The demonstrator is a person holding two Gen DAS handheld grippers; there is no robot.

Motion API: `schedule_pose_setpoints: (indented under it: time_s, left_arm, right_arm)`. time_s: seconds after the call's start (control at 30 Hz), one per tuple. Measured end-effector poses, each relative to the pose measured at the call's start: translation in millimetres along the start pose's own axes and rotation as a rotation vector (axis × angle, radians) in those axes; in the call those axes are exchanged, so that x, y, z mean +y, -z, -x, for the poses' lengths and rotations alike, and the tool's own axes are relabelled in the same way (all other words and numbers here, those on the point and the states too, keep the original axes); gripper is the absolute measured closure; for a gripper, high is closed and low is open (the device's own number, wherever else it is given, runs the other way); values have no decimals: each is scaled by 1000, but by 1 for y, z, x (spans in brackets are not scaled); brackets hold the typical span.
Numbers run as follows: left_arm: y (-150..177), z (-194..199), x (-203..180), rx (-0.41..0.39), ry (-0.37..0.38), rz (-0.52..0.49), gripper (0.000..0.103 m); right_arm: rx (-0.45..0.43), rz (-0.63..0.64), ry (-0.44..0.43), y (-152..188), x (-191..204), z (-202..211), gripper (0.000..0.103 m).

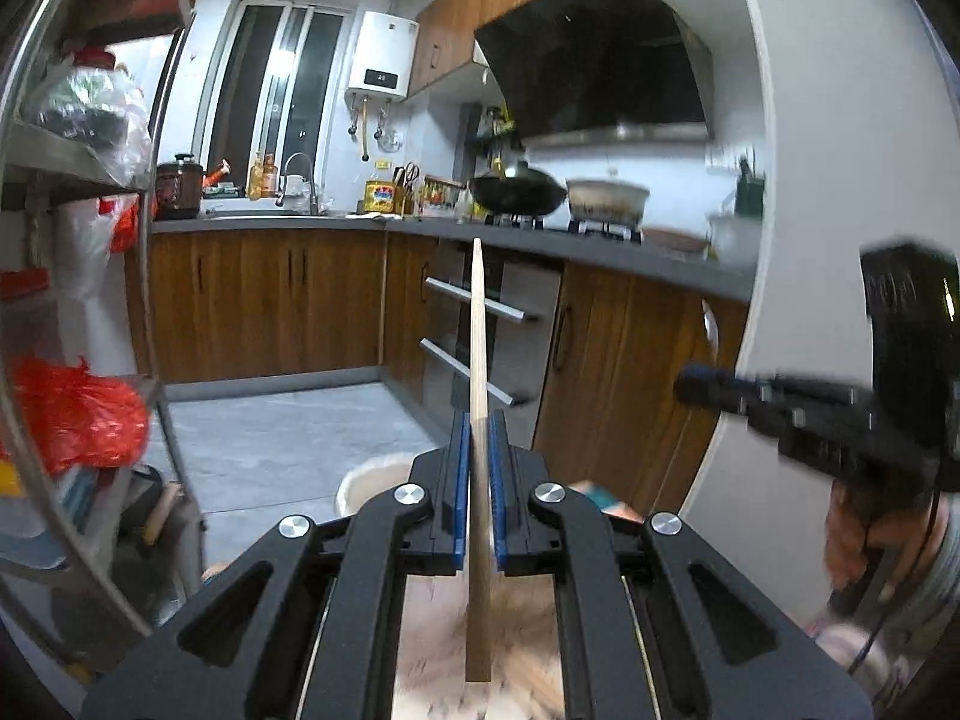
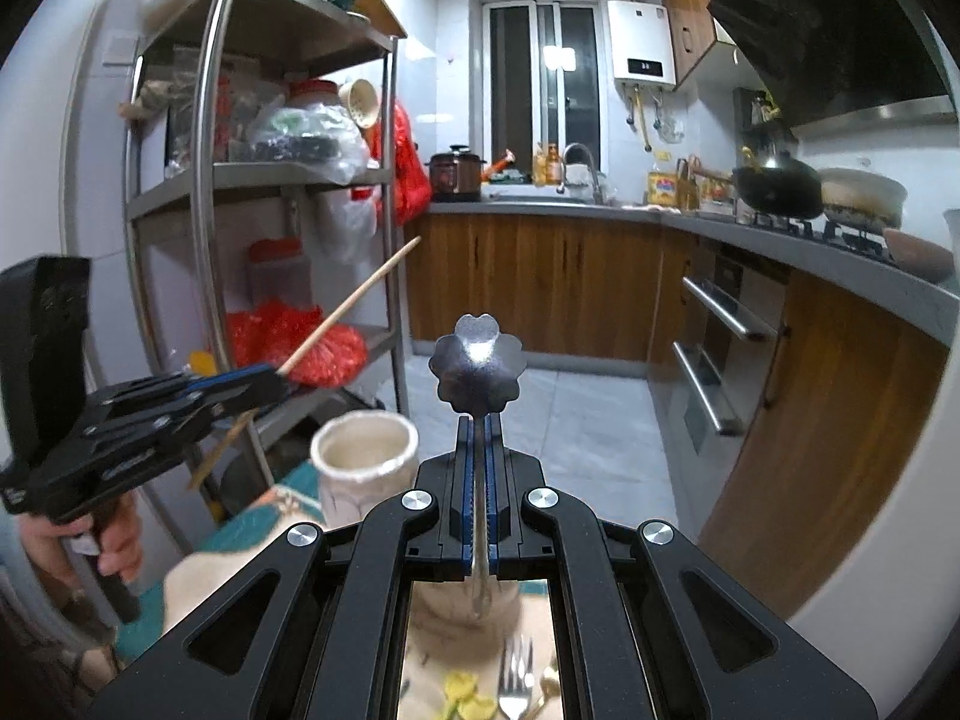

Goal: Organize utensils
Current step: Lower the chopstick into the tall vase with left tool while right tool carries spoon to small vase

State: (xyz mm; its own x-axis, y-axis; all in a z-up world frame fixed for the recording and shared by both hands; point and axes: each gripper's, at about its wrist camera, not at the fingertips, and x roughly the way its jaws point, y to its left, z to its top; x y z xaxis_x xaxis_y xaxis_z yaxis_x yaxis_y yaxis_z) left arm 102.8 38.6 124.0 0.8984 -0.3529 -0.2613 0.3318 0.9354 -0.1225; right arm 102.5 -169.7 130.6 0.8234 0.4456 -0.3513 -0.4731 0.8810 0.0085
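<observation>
While raised above the table, left gripper (image 1: pixel 478 420) clenched on a wooden chopstick (image 1: pixel 477 324) pointing up, right gripper (image 2: pixel 479 420) grasping a flower-ended metal utensil (image 2: pixel 478 363), cream holder cup (image 2: pixel 365 450) near the table's far edge, fork (image 2: pixel 515 684) lying below.

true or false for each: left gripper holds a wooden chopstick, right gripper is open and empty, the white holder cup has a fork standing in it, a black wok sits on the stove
1. The left gripper holds a wooden chopstick. True.
2. The right gripper is open and empty. False: it is shut on a metal utensil with a flower-shaped end.
3. The white holder cup has a fork standing in it. False: nothing sticks out of it; a fork lies below the gripper.
4. A black wok sits on the stove. True.
</observation>
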Motion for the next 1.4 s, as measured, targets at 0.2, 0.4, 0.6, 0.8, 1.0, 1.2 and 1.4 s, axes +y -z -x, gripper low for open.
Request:
schedule_pose_setpoints:
  time_s: [0.2, 0.4, 0.6, 0.8, 1.0, 1.2, 1.4]
  left_arm:
    - [-10, -43, 24, -18, 27, 107, 97]
    - [-1, -81, 41, -4, 2, 131, 97]
    - [16, -94, 39, -28, -55, 82, 97]
    - [28, -80, 33, -22, -38, 26, 97]
    - [38, -62, 33, 3, -63, -25, 97]
    - [44, -55, 29, 32, -102, -68, 97]
    - [42, -54, 29, 66, -115, -89, 97]
  right_arm:
    - [-33, -18, -3, -12, -4, -21, 99]
    - [-49, -41, -12, -18, -7, -42, 99]
    - [-15, -95, -32, -10, -13, -61, 99]
    - [44, -125, -42, 1, -16, -74, 99]
    - [101, -163, -46, 15, -19, -84, 99]
    - [133, -182, -25, 24, -23, -88, 99]
    - [164, -189, -5, 31, -24, -93, 99]
